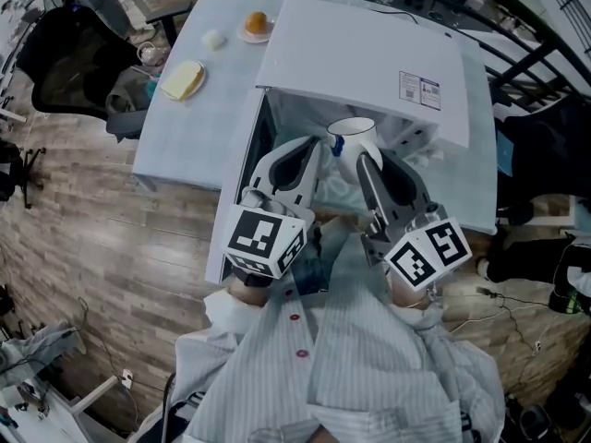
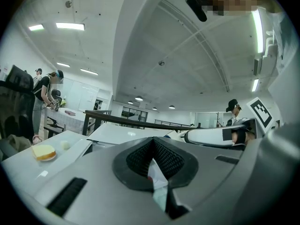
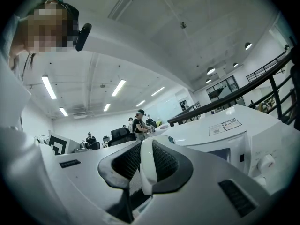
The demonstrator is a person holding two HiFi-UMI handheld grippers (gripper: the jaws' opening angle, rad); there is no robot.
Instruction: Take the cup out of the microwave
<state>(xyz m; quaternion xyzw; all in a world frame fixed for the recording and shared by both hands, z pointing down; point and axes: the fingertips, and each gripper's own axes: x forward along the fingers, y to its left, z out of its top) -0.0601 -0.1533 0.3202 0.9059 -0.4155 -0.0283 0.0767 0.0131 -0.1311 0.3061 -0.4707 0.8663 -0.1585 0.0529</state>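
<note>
Striped shirt (image 1: 369, 367): seen right under the head camera, lol.
Left gripper (image 1: 314, 146): jaws pulled together, nothing solid gripped. Only a thin white scrap is seen between the pads, and the tip is parked just beside the cup (image 1: 351, 135).
Right gripper (image 1: 362, 160): clamped on the cup, its white wall pinched between the pads.
Cup: white, upright, held at the open front of the microwave (image 1: 369, 63), between both grippers.
Door (image 1: 231, 220): swung open on the left.
Table (image 1: 185, 137): yellowish slice (image 1: 183, 79) on a plate, orange round thing (image 1: 256, 22) parked farther back.
</note>
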